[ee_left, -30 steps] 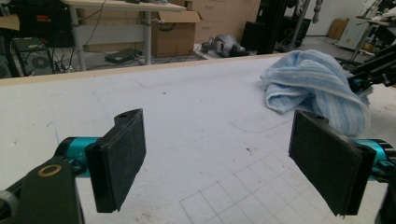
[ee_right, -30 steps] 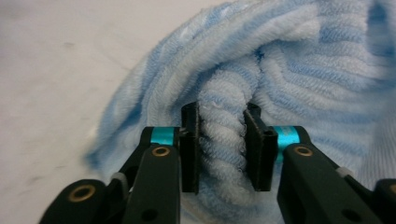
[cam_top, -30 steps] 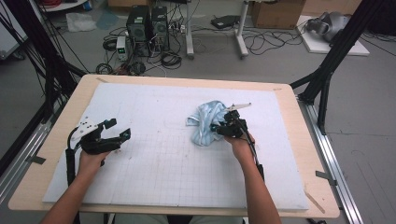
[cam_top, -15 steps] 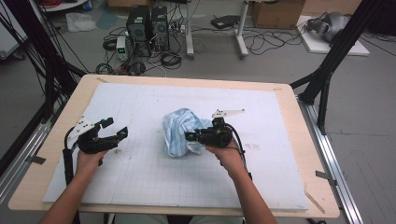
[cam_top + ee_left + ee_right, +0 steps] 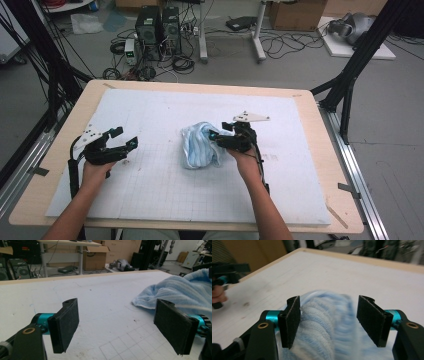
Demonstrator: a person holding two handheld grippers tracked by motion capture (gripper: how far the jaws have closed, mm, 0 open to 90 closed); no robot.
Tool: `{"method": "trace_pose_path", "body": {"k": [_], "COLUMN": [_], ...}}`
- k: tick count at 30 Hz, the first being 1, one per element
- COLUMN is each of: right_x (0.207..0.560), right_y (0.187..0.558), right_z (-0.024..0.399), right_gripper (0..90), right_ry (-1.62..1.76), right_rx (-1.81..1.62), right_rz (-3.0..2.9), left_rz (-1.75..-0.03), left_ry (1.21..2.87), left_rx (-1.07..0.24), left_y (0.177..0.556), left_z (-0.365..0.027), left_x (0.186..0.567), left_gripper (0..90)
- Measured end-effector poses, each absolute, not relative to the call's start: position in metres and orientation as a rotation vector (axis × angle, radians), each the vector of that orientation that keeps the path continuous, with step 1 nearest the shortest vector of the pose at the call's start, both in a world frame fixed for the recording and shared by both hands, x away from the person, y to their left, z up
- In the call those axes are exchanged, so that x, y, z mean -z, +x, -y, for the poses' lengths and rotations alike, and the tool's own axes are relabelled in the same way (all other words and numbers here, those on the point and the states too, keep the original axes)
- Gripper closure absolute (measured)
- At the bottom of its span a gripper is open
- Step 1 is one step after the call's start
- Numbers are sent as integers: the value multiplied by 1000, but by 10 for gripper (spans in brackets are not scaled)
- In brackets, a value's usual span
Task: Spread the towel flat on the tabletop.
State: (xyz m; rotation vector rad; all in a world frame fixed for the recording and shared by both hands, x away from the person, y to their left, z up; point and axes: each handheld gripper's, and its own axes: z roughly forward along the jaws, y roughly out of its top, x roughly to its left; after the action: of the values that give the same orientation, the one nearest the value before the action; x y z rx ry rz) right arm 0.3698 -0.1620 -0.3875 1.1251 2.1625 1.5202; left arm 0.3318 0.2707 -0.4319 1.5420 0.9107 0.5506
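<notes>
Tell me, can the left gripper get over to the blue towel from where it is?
Probably yes. The left gripper sits open, apart from the blue towel, with just bare white mat between them. The right gripper, whose jaws have just been opening, is on the towel's far side.

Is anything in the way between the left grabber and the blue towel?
No, nothing visible is. The left gripper hangs open over the white mat, and bare mat runs from it to the blue towel. The right gripper is at the towel's far side, its jaws having just opened around it.
</notes>
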Motion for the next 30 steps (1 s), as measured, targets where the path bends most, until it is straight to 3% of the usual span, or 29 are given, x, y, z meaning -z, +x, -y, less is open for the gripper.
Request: {"method": "trace_pose_path", "body": {"k": [9, 15, 28, 30], "right_x": [389, 406, 417, 417], "right_y": [348, 333, 329, 330], "right_z": [223, 251, 263, 263], "right_gripper": [341, 330, 330, 330], "right_ry": [1208, 1251, 1268, 1267], "right_rx": [-1430, -1390, -1354, -1355], "right_rz": [-2041, -2034, -2043, -2045], "left_rz": [-849, -809, -774, -766], "left_ry": [1594, 1669, 1874, 1909], "left_rx": [-358, -295, -238, -238], "left_y": [334, 343, 367, 368], "left_z": [-246, -208, -124, -119], "left_x": [427, 426, 434, 438], "left_gripper": [315, 280, 275, 323]}}
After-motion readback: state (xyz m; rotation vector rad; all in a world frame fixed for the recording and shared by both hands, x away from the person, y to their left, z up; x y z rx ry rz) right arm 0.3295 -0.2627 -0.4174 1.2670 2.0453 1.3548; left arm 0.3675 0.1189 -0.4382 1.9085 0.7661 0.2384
